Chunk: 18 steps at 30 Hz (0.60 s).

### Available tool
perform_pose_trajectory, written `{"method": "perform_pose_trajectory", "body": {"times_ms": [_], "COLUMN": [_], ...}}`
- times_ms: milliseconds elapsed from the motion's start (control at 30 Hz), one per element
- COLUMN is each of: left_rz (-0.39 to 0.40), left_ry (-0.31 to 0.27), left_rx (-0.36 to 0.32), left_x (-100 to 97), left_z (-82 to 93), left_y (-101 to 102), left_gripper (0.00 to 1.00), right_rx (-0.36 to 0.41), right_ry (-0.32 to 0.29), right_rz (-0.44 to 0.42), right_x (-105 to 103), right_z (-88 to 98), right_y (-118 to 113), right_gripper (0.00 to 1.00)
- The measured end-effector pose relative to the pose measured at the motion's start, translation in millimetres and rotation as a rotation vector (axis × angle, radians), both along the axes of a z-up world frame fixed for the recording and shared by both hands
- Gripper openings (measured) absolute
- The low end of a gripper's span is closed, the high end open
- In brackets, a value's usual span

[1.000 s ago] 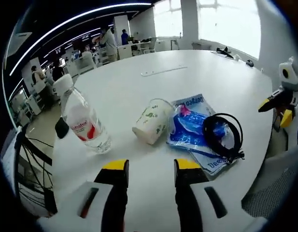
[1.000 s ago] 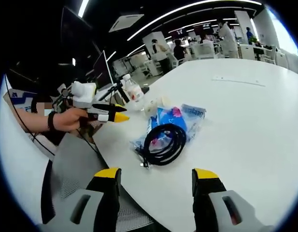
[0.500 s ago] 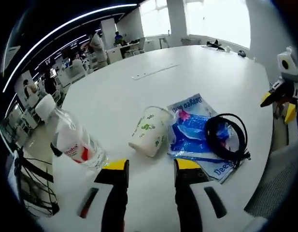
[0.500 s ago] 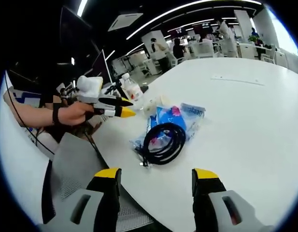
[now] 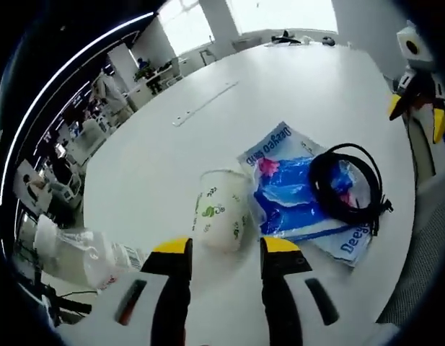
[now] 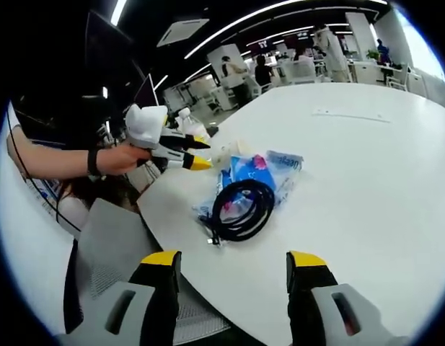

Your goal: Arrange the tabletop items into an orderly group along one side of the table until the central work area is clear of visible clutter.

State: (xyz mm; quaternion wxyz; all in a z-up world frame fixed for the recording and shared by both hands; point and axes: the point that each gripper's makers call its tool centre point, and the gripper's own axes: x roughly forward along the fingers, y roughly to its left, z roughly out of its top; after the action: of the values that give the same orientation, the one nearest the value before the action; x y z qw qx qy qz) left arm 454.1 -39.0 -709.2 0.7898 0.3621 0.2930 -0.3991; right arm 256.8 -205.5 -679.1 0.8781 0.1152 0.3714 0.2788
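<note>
The water bottle (image 5: 85,254) is blurred at the left, its cap end cut by the edge. The black cable (image 5: 346,184) hides part of the blue packet (image 5: 294,191). Far people are too small to tell.

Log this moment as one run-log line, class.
left gripper: open, nearing tipped paper cup | right gripper: open, off table | cable: on blue bag

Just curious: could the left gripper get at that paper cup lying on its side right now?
Probably yes. The paper cup lies just ahead of the open left gripper, with nothing between them; the bottle sits off to one side.
</note>
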Motion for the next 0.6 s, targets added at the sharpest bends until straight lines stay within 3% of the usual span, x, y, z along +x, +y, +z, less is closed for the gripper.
{"method": "perform_pose_trajectory", "body": {"times_ms": [433, 533, 600], "left_rz": [-0.029, 0.018, 0.018], "left_ry": [0.012, 0.058, 0.055], "left_rx": [0.045, -0.018, -0.006], "left_x": [22.2, 25.6, 31.4], "left_z": [-11.5, -13.0, -13.8], "left_y": [-7, -9, -6], "left_gripper": [0.38, 0.38, 0.39], "right_rx": [0.004, 0.009, 0.01], "right_ry": [0.018, 0.018, 0.019], "right_rz": [-0.034, -0.047, -0.052], "right_x": [-5, -5, -5], "right_z": [-3.9, -3.0, -3.6], "right_y": [-5, -6, -7], "right_gripper": [0.6, 0.6, 0.6]}}
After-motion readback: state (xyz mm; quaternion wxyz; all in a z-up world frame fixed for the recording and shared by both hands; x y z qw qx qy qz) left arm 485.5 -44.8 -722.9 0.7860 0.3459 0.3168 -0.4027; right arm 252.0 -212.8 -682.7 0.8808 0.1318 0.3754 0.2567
